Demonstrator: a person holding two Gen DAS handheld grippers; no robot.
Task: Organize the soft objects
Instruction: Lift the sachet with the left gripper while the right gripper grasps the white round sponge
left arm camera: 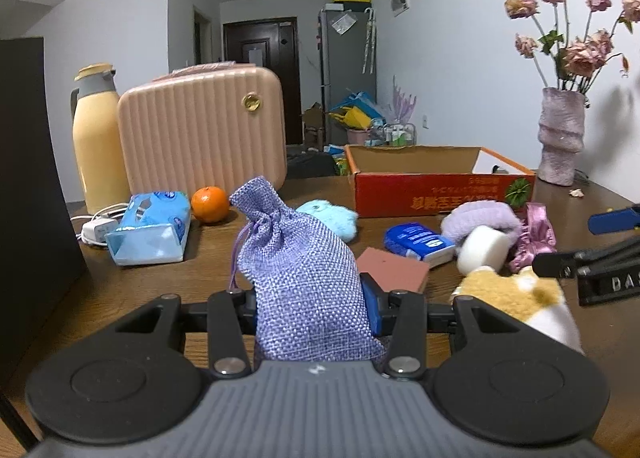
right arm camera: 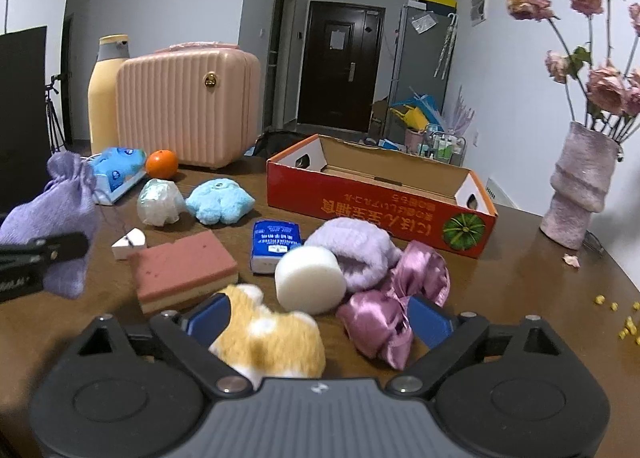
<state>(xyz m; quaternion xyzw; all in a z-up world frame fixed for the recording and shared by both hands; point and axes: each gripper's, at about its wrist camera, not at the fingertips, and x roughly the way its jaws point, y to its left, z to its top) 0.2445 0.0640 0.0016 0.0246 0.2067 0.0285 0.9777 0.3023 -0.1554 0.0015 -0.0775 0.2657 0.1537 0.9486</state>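
Two grippers work over the wooden table (right arm camera: 540, 278). The left gripper (left arm camera: 310, 306) is clenched on a lilac drawstring pouch (left arm camera: 296, 258), its blue pads pressed into the cloth at both sides, the gathered neck standing up above the fingers. The right gripper (right arm camera: 320, 322) stands wide, jaws released; an orange-and-white plush toy (right arm camera: 272, 342) sits between them, close against the left pad and clear of the right one, so it is not gripped. A pink satin scrunchie (right arm camera: 396, 306) lies just inside the right pad. Beyond it lie a white foam cylinder (right arm camera: 310, 278), a lavender knit piece (right arm camera: 356, 250) and a pink sponge (right arm camera: 184, 268). Only the right view shows the inside of the red cardboard box (right arm camera: 360, 206) and a crumpled pale wrapper (right arm camera: 158, 202) beside the blue plush (right arm camera: 218, 200); the left view hides that wrapper behind the pouch.
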